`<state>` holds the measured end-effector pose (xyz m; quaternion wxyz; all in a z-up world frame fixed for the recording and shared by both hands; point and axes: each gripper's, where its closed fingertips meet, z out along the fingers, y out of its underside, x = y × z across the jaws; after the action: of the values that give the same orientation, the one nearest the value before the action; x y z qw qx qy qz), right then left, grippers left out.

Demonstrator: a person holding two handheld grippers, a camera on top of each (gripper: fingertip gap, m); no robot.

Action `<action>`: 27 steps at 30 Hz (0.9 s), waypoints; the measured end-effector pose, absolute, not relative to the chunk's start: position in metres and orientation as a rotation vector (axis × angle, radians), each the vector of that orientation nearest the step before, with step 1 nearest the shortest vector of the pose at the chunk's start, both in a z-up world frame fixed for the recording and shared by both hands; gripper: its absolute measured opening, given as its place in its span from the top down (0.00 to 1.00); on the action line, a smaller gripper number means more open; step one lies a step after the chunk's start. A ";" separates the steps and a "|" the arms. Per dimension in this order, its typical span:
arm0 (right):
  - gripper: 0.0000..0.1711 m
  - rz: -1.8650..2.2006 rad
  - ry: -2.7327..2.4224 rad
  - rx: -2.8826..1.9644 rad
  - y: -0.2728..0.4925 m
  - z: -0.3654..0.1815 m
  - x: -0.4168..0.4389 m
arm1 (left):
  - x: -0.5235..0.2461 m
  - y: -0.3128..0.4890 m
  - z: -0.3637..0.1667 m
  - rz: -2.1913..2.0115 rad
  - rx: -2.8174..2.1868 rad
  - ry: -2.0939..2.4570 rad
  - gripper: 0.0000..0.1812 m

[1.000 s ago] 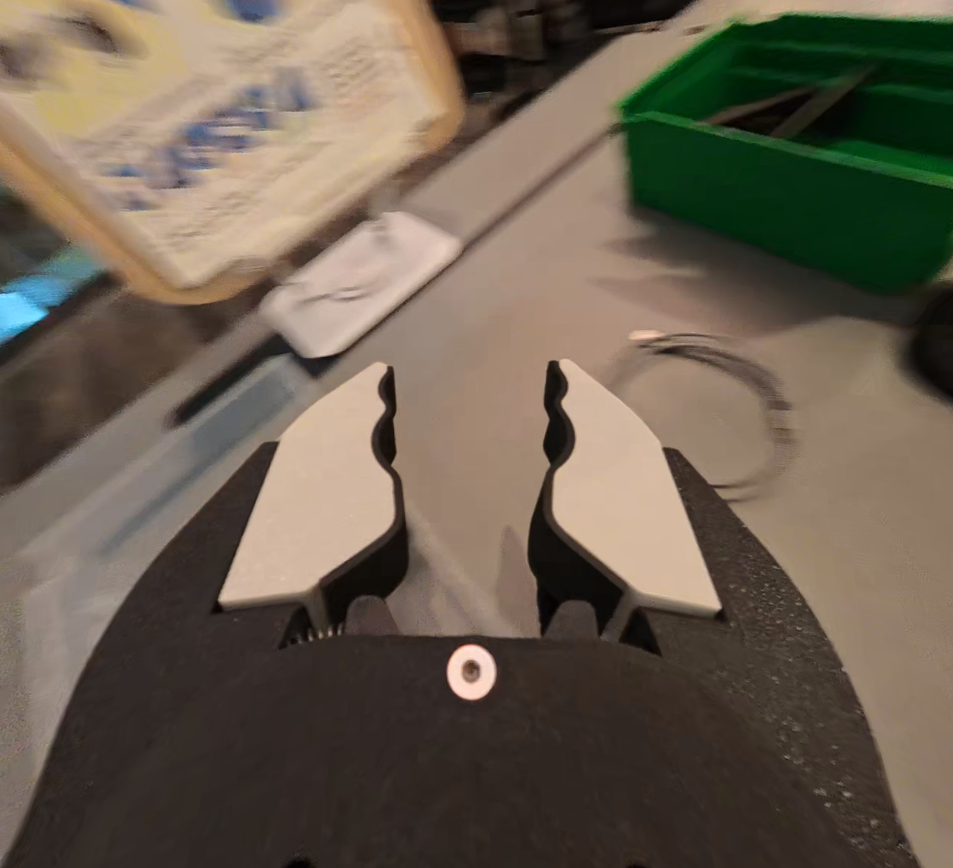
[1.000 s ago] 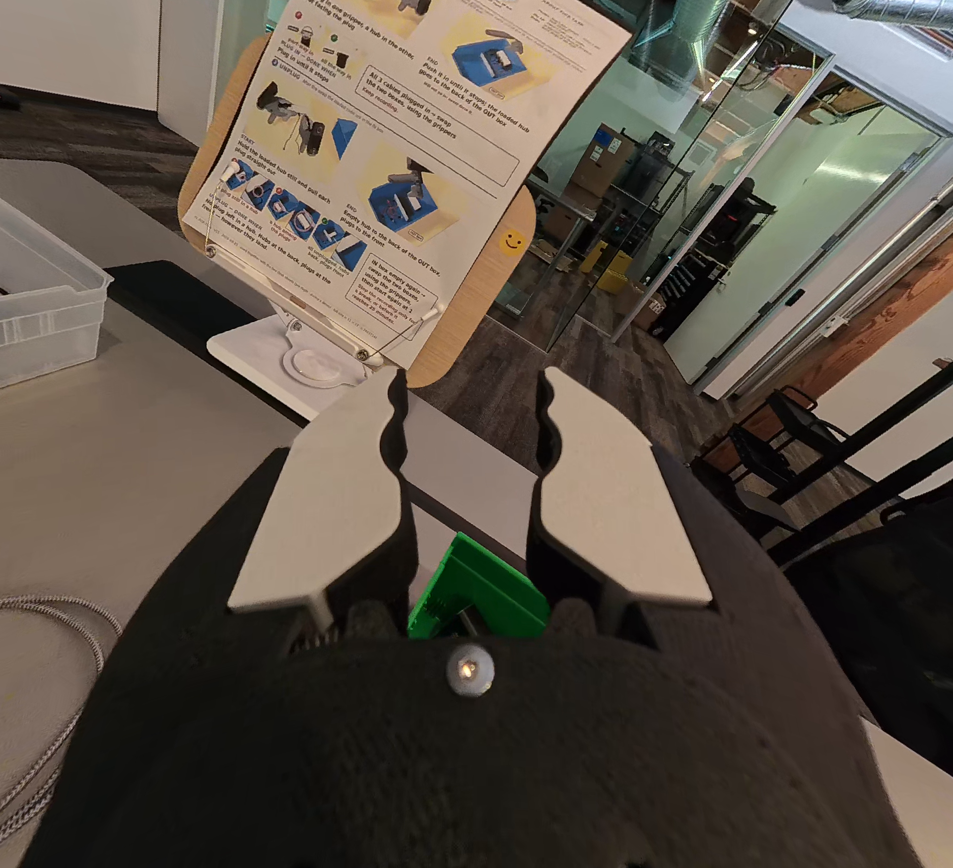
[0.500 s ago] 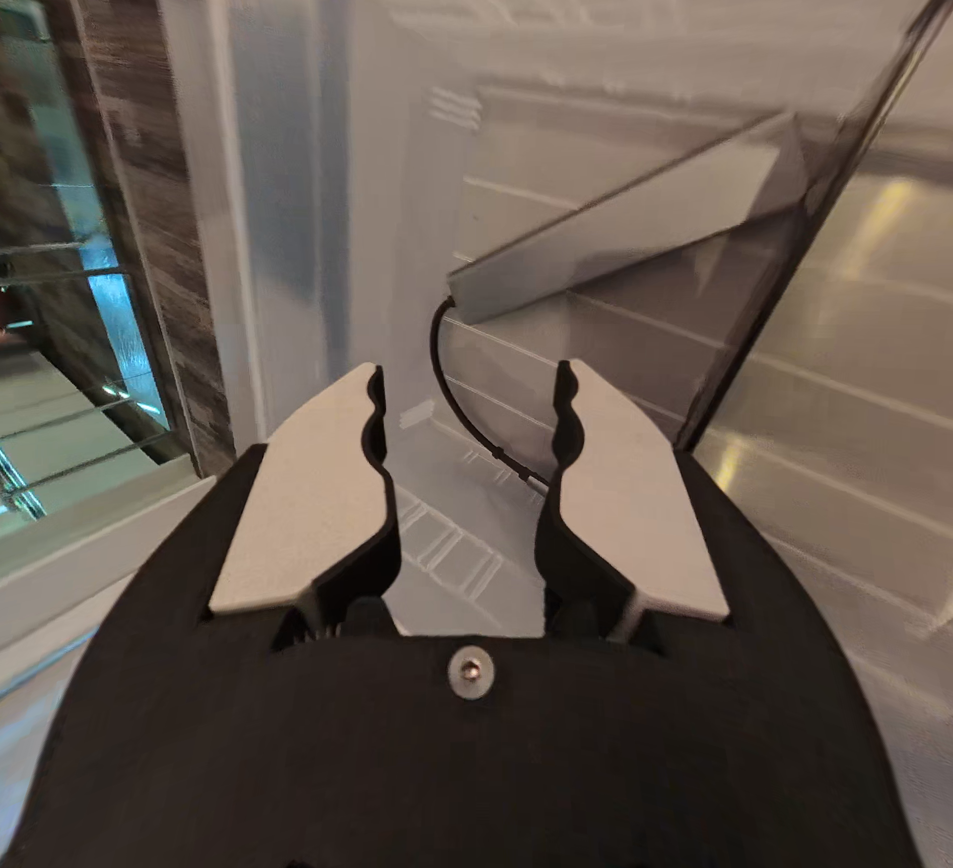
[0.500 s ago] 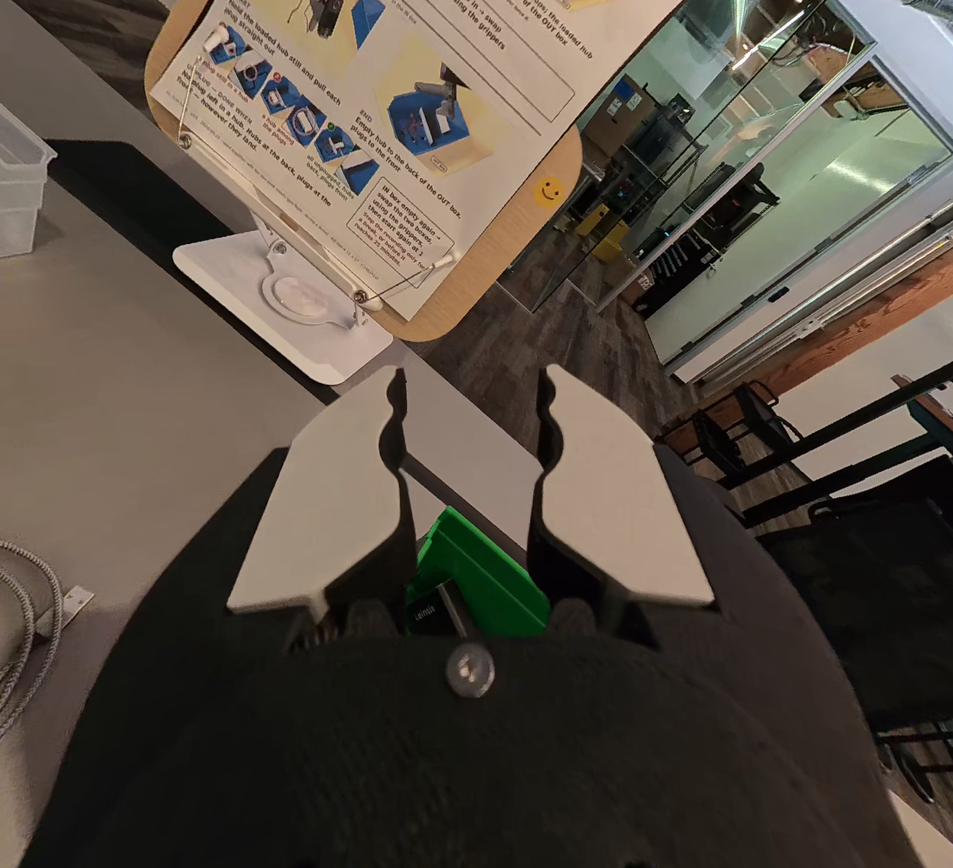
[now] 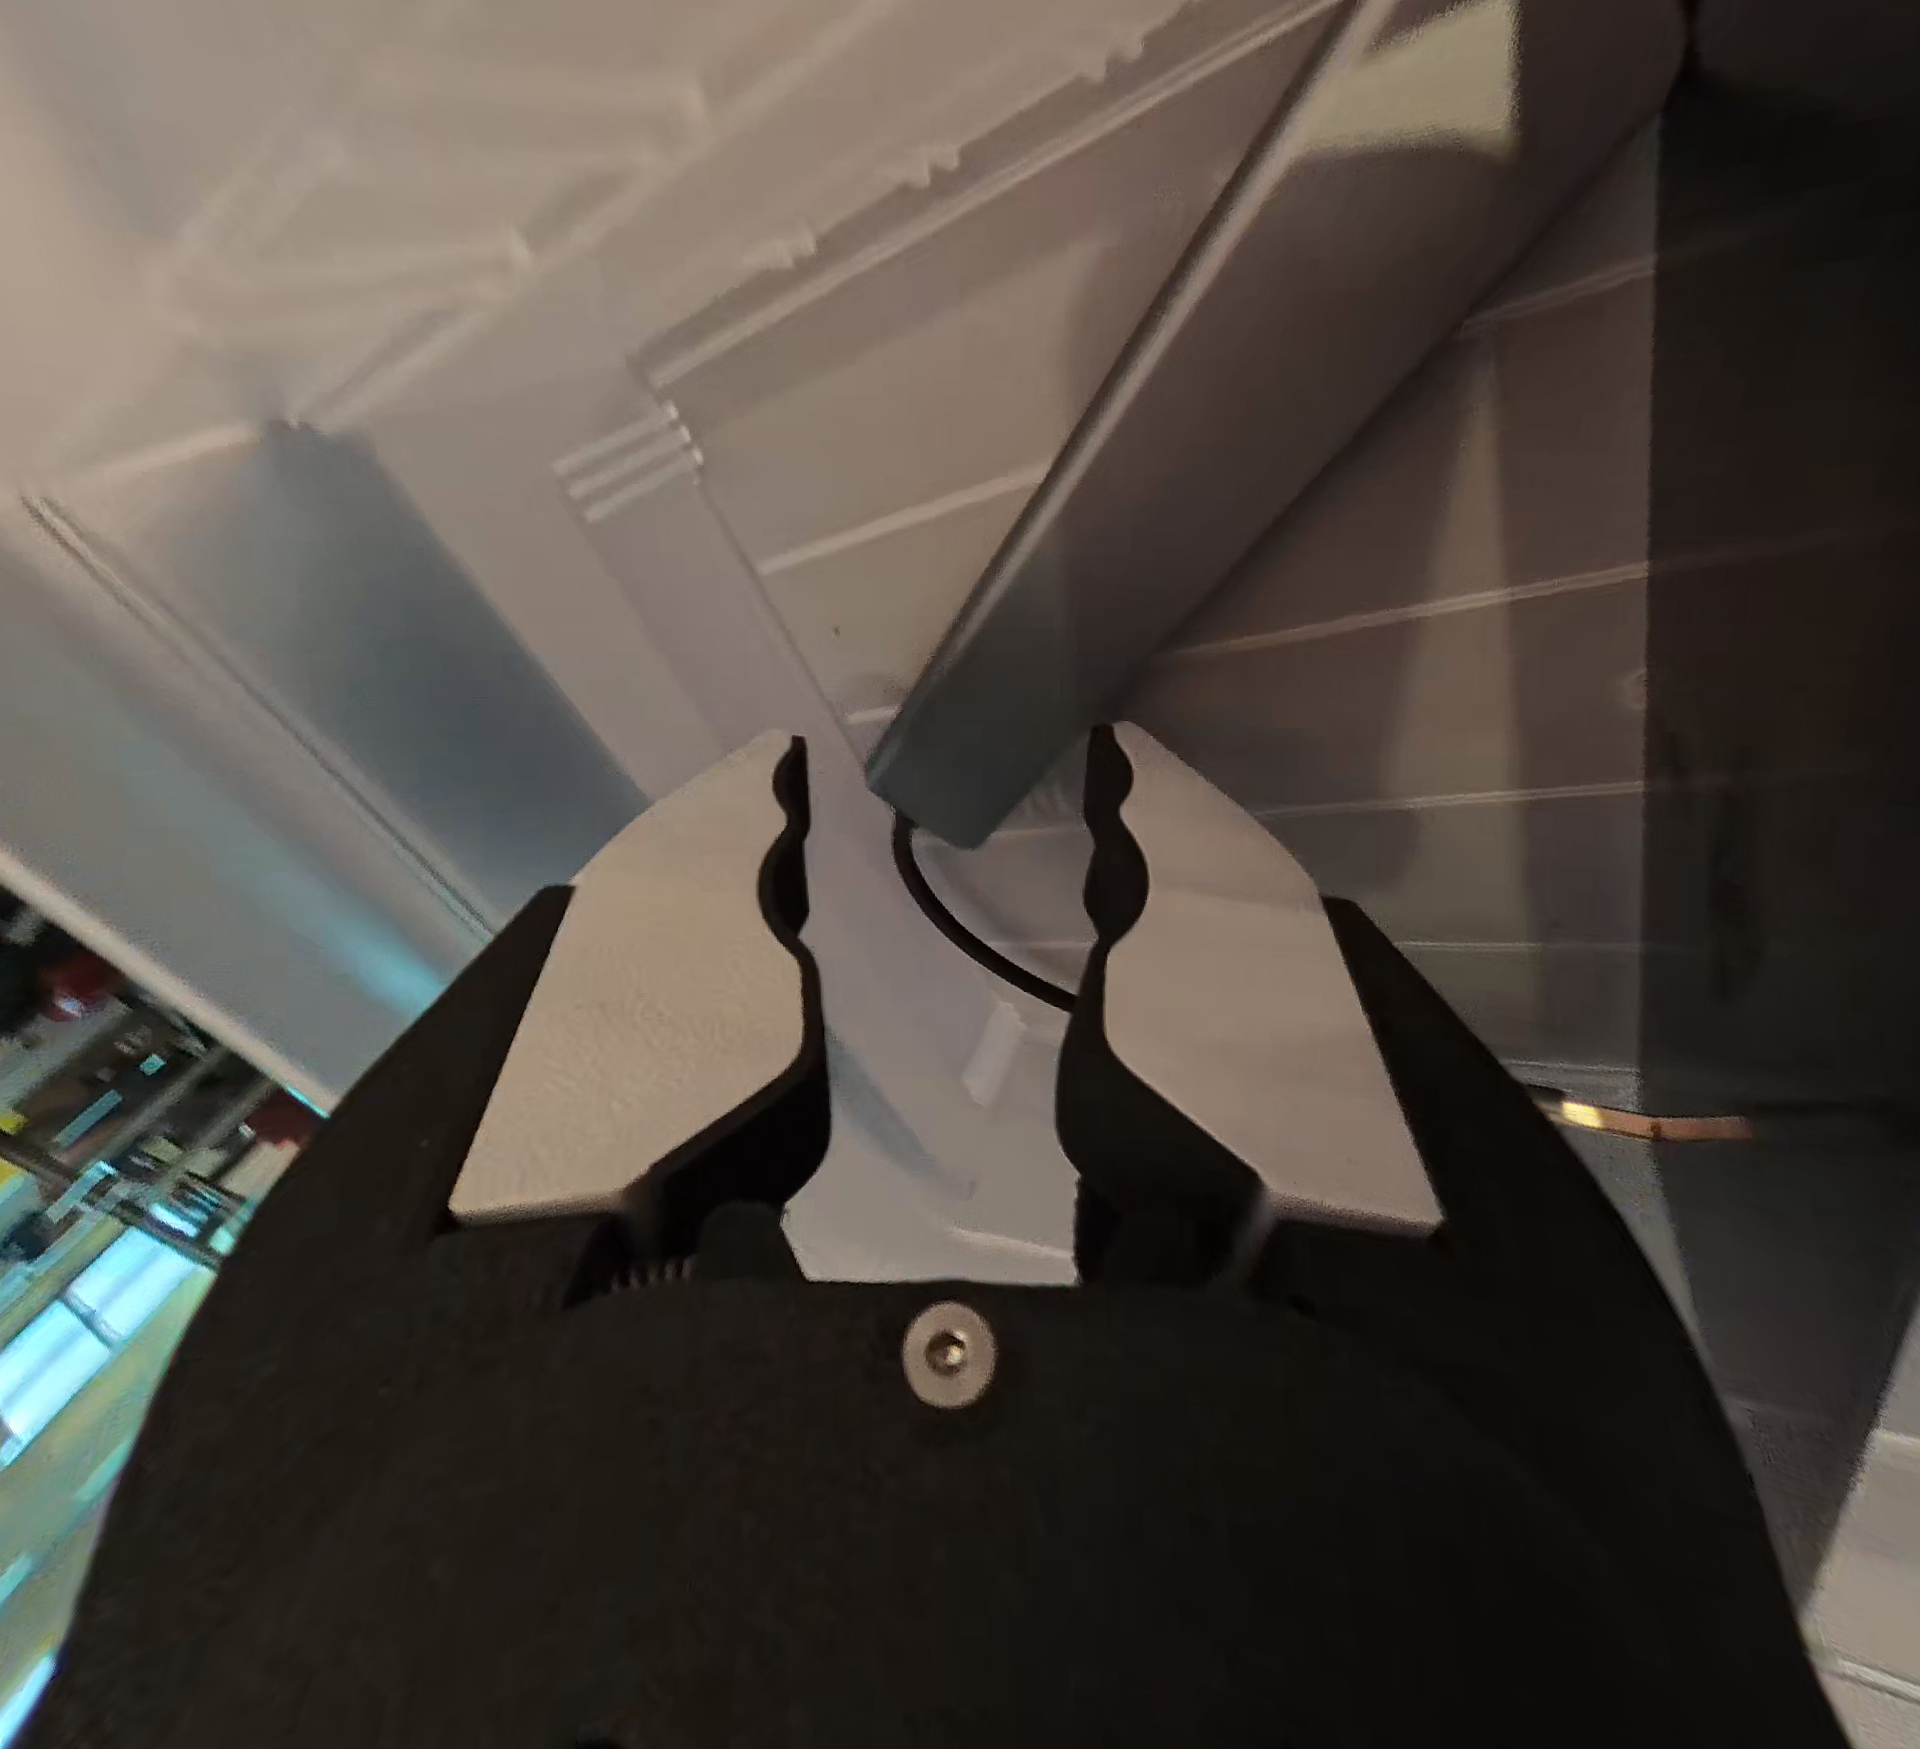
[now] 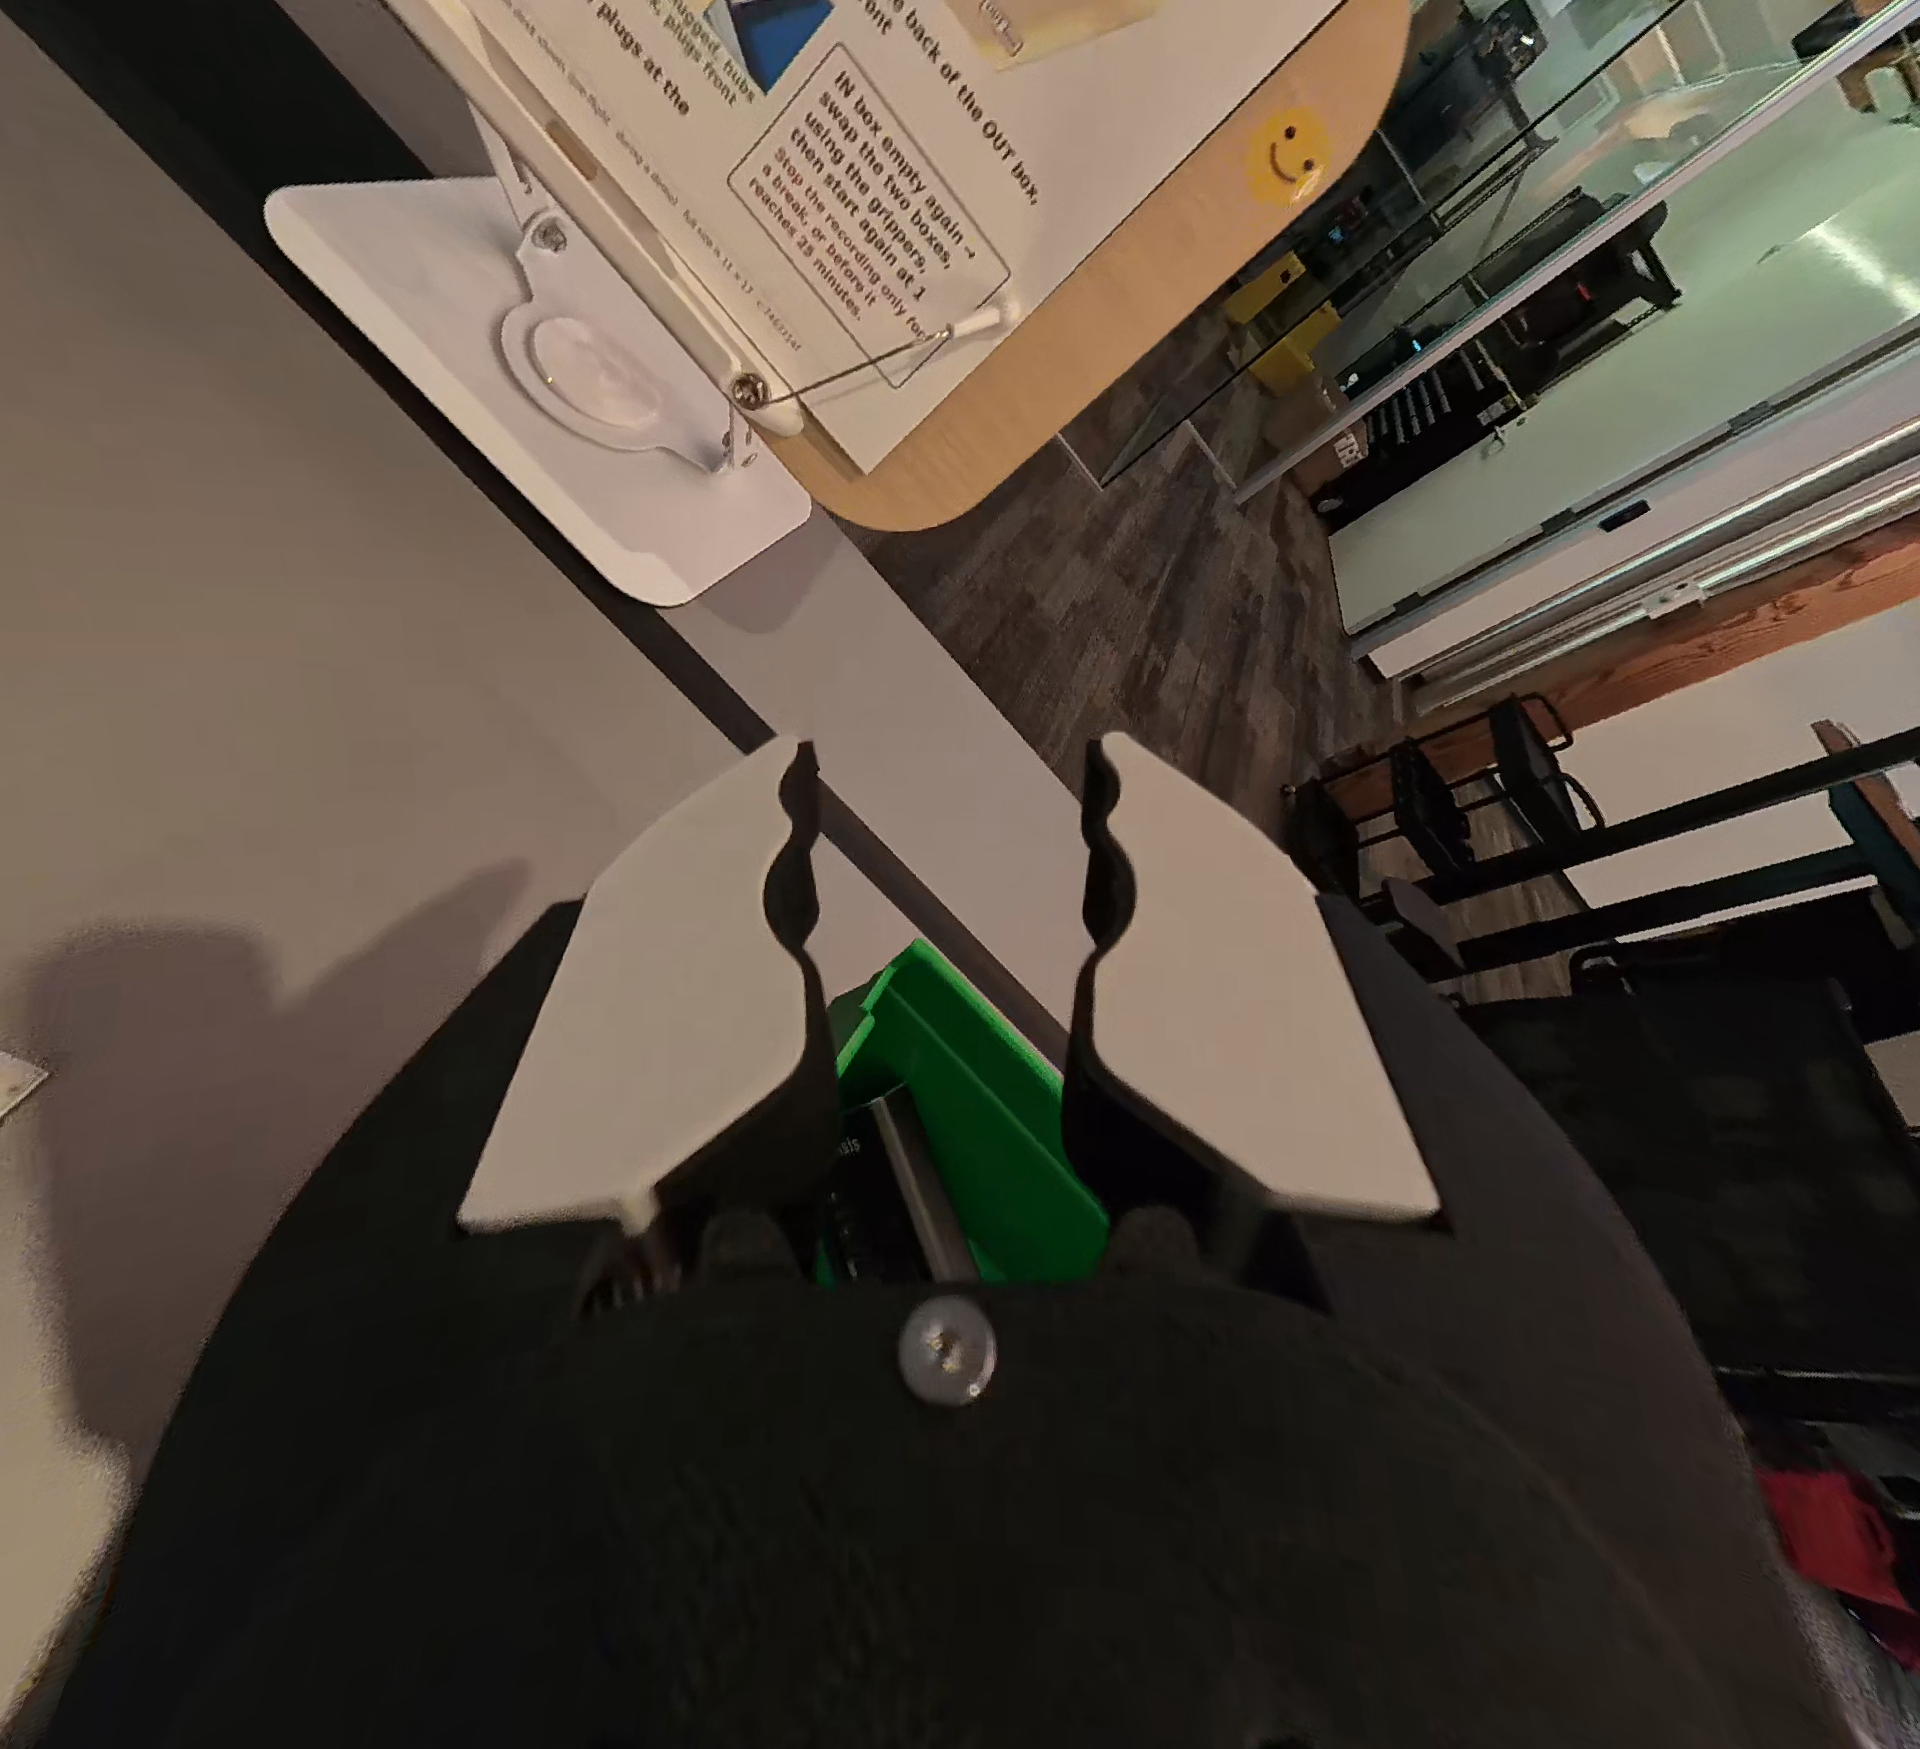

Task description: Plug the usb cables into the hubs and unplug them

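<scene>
In the left wrist view a long grey USB hub [image 5: 1226, 411] leans inside a clear plastic bin [image 5: 436, 141]. A thin black cable [image 5: 966, 930] leaves its lower end. My left gripper [image 5: 940, 754] is open and empty, with the hub's lower end just beyond and between the fingertips, not touching. In the right wrist view my right gripper [image 6: 940, 754] is open and empty above a green bin [image 6: 966, 1097] that shows between the fingers, with a grey strip-like item [image 6: 920, 1190] inside.
A dark upright divider or wall [image 5: 1787, 556] stands right of the hub. A white stand [image 6: 520, 380] holds an instruction sheet on a wooden board [image 6: 1039, 89] at the grey table's [image 6: 260, 660] far edge. Floor and black racks [image 6: 1558, 847] lie beyond. My right fingertips sit around 45 cm from my left ones.
My left gripper swung from the table into the clear bin and closed in on the hub's lower end. My right gripper tilted and moved towards the stand. Both stayed open.
</scene>
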<state>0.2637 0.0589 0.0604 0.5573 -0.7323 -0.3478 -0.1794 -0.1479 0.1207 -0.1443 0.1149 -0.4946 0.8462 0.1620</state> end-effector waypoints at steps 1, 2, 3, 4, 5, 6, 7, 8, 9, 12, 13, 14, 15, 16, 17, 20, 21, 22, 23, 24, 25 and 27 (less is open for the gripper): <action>0.71 -0.432 -0.828 -1.740 0.061 0.056 0.264 | -0.146 0.121 -0.145 0.463 -1.411 2.511 0.72; 0.71 -0.435 -0.833 -1.752 0.063 0.052 0.264 | -0.145 0.121 -0.145 0.436 -1.381 2.549 0.72; 0.71 -0.438 -0.837 -1.764 0.065 0.049 0.264 | -0.145 0.119 -0.147 0.399 -1.352 2.596 0.74; 0.71 -0.442 -0.841 -1.774 0.067 0.045 0.264 | -0.147 0.115 -0.149 0.355 -1.327 2.653 0.80; 0.71 -0.445 -0.846 -1.783 0.069 0.042 0.264 | -0.148 0.112 -0.150 0.336 -1.296 2.688 0.83; 0.71 -0.448 -0.855 -1.790 0.070 0.038 0.263 | -0.148 0.112 -0.150 0.336 -1.259 2.709 0.83; 0.71 -0.451 -0.866 -1.797 0.071 0.036 0.262 | -0.148 0.112 -0.150 0.337 -1.239 2.723 0.83; 0.71 -0.454 -0.874 -1.802 0.072 0.034 0.261 | -0.148 0.111 -0.150 0.341 -1.225 2.735 0.83; 0.71 -0.455 -0.879 -1.804 0.072 0.032 0.260 | -0.148 0.111 -0.150 0.342 -1.209 2.747 0.84; 0.71 -0.438 -0.892 -1.806 0.073 0.029 0.256 | -0.148 0.111 -0.151 0.356 -1.199 2.784 0.84; 0.71 -0.434 -0.899 -1.807 0.073 0.028 0.254 | -0.148 0.111 -0.151 0.374 -1.197 2.789 0.84; 0.71 -0.436 -0.907 -1.806 0.072 0.028 0.253 | -0.148 0.111 -0.151 0.382 -1.195 2.785 0.84; 0.72 -0.438 -0.913 -1.805 0.072 0.028 0.253 | -0.148 0.111 -0.151 0.381 -1.220 2.764 0.84; 0.72 -0.436 -0.916 -1.805 0.071 0.028 0.253 | -0.148 0.111 -0.150 0.383 -1.252 2.737 0.84; 0.72 -0.430 -0.916 -1.803 0.070 0.029 0.252 | -0.149 0.112 -0.150 0.396 -1.277 2.714 0.84; 0.72 -0.402 -0.905 -1.789 0.068 0.034 0.251 | -0.156 0.113 -0.148 0.507 -1.372 2.650 0.86; 0.73 -0.395 -0.903 -1.785 0.067 0.036 0.250 | -0.159 0.111 -0.143 0.536 -1.383 2.644 0.93; 0.73 -0.391 -0.903 -1.780 0.067 0.037 0.250 | -0.164 0.110 -0.137 0.570 -1.405 2.634 1.00; 0.73 -0.389 -0.905 -1.776 0.066 0.038 0.249 | -0.165 0.113 -0.129 0.609 -1.437 2.583 1.00; 0.73 -0.388 -0.908 -1.772 0.065 0.040 0.249 | -0.166 0.110 -0.124 0.589 -1.480 2.556 1.00; 0.73 -0.389 -0.911 -1.767 0.064 0.041 0.248 | -0.168 0.107 -0.119 0.563 -1.528 2.528 1.00; 0.73 -0.375 -0.916 -1.766 0.061 0.042 0.247 | -0.168 0.107 -0.115 0.558 -1.578 2.474 1.00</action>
<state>0.2471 0.0610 0.0415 0.5298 -0.7398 -0.3838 -0.1571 -0.1685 0.1069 -0.1145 0.0773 -0.5267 0.8258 0.1862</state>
